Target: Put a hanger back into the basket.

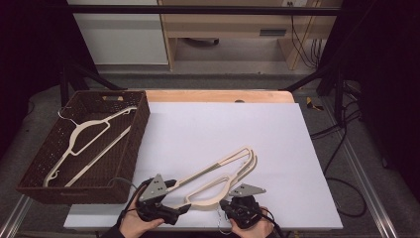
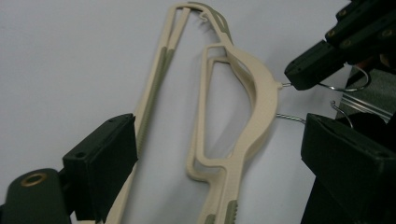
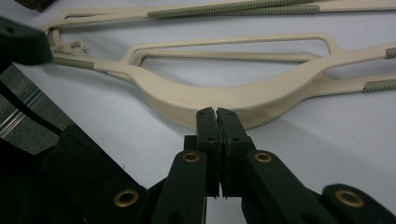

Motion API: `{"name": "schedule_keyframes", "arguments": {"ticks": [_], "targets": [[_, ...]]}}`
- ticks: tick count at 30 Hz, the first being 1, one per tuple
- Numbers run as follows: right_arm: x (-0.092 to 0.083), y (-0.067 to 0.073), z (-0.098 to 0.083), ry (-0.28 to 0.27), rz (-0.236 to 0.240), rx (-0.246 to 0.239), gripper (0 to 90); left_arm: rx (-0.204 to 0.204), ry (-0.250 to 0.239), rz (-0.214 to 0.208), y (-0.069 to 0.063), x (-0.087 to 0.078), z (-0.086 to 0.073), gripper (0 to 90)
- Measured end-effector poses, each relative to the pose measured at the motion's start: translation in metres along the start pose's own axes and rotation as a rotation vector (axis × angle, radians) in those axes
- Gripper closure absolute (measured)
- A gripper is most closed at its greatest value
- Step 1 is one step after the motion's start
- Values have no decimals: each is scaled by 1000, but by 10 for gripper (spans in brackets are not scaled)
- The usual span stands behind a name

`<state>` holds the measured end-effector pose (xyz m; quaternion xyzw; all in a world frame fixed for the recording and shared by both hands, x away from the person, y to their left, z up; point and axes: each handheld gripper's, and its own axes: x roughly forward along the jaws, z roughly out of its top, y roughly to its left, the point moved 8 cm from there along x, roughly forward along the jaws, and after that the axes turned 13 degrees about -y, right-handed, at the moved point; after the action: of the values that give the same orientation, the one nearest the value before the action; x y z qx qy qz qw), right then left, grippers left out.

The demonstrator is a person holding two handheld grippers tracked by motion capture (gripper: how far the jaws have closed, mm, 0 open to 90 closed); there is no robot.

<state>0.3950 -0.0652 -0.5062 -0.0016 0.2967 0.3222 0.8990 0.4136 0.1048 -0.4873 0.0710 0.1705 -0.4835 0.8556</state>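
Right gripper view shows the right gripper point(image 3: 217, 113) pinching the wire hook of the stacked cream hangers point(image 3: 224, 98) to pin them, while the left gripper point(image 2: 219, 144), jaws spread, straddles them to peel one off.

No words to read here

I look all over my table and find no letters, numbers or signs on anything (not on the things near my tongs, and not on the things far back either).

My way across the white sheet point(image 1: 223, 129) beyond the hangers point(image 1: 223, 173) is wide open. On my left the brown basket point(image 1: 133, 144) walls off that side; the hangers lie between both sets of jaws at the desk's near edge.
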Motion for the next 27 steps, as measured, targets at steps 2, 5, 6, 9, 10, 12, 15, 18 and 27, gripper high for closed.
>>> {"name": "schedule_keyframes", "arguments": {"ticks": [2, 5, 6, 9, 10, 12, 15, 18, 27], "targets": [[-1, 0, 2, 3, 1, 0, 893, 14, 27, -21, -6, 8, -2, 128], [-3, 0, 4, 10, -3, -8, 892, 39, 66, -47, -15, 20, -5, 154], [-3, 1, 5, 12, -4, 1, 893, 46, 72, -54, -18, 24, -5, 168], [-3, 0, 7, 10, -9, -14, 893, 82, 97, -73, -25, 34, -4, 227], [-3, 0, 7, 12, -7, -23, 893, 92, 103, -79, -27, 37, -4, 254], [-4, -1, 8, 11, 3, -42, 893, 123, 132, -95, -30, 42, -4, 313], [-5, -1, 9, 11, 1, -38, 892, 158, 161, -99, -33, 49, -3, 404], [-8, 0, 10, 17, -3, -20, 892, 178, 181, -97, -34, 56, -2, 469], [-10, -1, 14, 8, -1, -44, 892, 229, 244, -65, -35, 67, -8, 628]]}}
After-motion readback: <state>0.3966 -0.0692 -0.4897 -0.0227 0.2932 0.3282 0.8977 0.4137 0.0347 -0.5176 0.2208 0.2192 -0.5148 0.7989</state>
